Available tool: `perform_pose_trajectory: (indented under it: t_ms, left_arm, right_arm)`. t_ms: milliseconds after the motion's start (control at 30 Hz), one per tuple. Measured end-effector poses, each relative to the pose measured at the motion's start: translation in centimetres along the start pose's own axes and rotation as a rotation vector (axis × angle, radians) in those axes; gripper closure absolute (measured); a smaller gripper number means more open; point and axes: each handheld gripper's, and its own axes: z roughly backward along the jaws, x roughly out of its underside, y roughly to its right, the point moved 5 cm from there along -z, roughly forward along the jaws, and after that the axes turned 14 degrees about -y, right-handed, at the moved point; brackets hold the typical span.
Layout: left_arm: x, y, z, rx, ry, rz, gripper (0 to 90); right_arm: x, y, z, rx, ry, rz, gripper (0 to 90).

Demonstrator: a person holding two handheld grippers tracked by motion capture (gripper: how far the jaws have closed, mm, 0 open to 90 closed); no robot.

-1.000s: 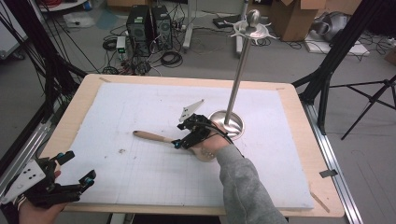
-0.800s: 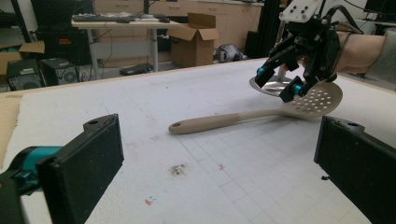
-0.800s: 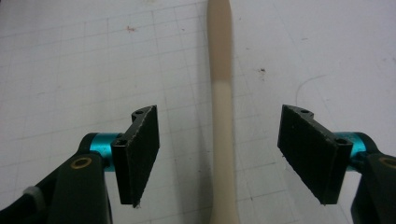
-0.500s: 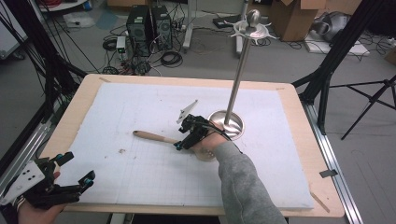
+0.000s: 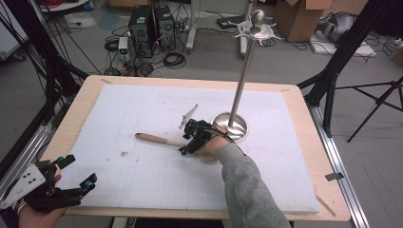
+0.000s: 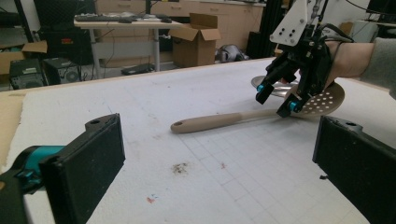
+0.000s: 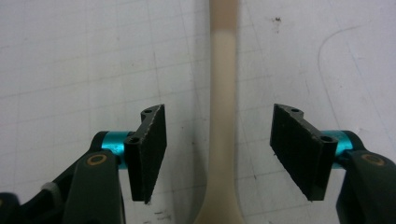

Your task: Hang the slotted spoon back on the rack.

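Observation:
A beige slotted spoon [image 5: 157,140] lies flat on the white mat, handle to the left, perforated head [image 6: 322,99] to the right. My right gripper [image 5: 190,141] hovers over the spoon's neck, open, with the handle [image 7: 223,116] running between its jaws without touching them. Its gap [image 7: 219,144] is much wider than the handle. My left gripper [image 5: 78,172] rests at the table's front left corner, open and holding nothing. In the left gripper view it [image 6: 219,154] faces the spoon [image 6: 219,122] from a distance.
A tall steel utensil stand [image 5: 242,78] with a round base [image 5: 230,126] stands just right of the spoon head. The white mat [image 5: 142,180] covers a wooden table [image 5: 304,114]. Small brown stains [image 6: 179,167] mark the mat near the left gripper.
The right gripper has shifted slightly down and left over the spoon's neck. The left gripper has stayed put.

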Motion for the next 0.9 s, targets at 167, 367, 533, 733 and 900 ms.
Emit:
perform_pose_trajectory:
  t_ms: [167, 367, 533, 733, 900]
  left_arm:
    - [0.04, -0.05, 0.05, -0.001, 0.000, 0.002, 2.5]
    - [-0.08, 0.16, 0.09, 0.001, -0.004, -0.004, 2.5]
    - [-0.04, 0.13, 0.11, 0.000, -0.007, -0.004, 2.5]
    - [-0.19, 0.29, 0.20, 0.001, -0.002, -0.011, 2.5]
    - [-0.09, 0.24, 0.14, -0.001, -0.006, -0.008, 2.5]
  right_arm:
    - [0.01, -0.10, -0.26, -0.007, -0.015, 0.015, 44.6]
    - [0.08, -0.17, -0.56, -0.014, -0.038, 0.025, 52.2]
    - [0.19, -0.23, -0.75, -0.016, -0.059, 0.033, 56.4]
    - [0.22, -0.28, -0.79, -0.016, -0.064, 0.035, 60.1]
    - [0.22, -0.21, -0.82, -0.011, -0.059, 0.034, 62.4]
